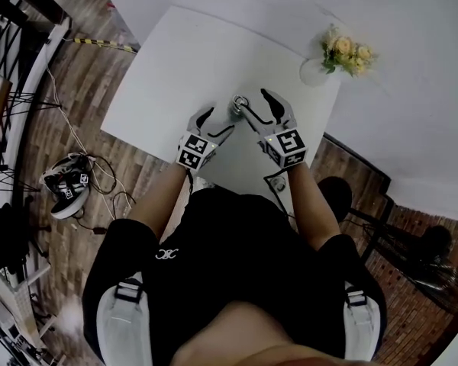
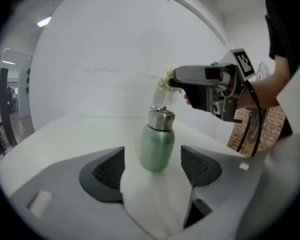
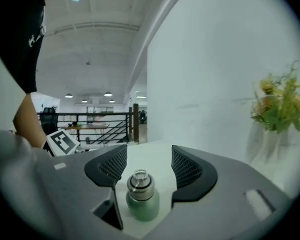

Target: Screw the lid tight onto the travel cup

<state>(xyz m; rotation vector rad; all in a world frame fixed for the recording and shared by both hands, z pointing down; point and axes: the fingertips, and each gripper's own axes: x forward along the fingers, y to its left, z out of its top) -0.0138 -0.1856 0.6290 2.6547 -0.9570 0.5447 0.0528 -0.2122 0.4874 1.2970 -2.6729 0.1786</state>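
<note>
travel cup: little green travel cup (image 2: 157, 146), standing upright on the white counter (image 1: 183, 67), near the front edge and right between the two grippers

lid: steel lid (image 3: 140, 180) is sitting on top of the cup. Can't tell from here how tight it's screwed

left gripper: the left gripper (image 1: 217, 120) comes in low from the person's left. Its jaws are spread wide with nothing in them. In its own view the cup stands just past the tips, lined up with the gap, and both pads are clear of it

right gripper: the right gripper (image 1: 253, 97) hangs over the cup. From the left gripper view it's above the lid and a bit to the side, with daylight between the two. Its jaws are about as wide apart as they go and aren't gripping anything. In its own view the cup shows low down in the gap, with neither pad on it

other stuff on the counter: a clear vase (image 1: 314, 72) of yellow flowers (image 1: 343, 52) at the far right corner, well apart from the cup

floor: wood planks (image 1: 69, 113), plus a pair of sneakers (image 1: 67, 185) and some cables off to the left

person: black top, standing at the near edge of the counter
</note>
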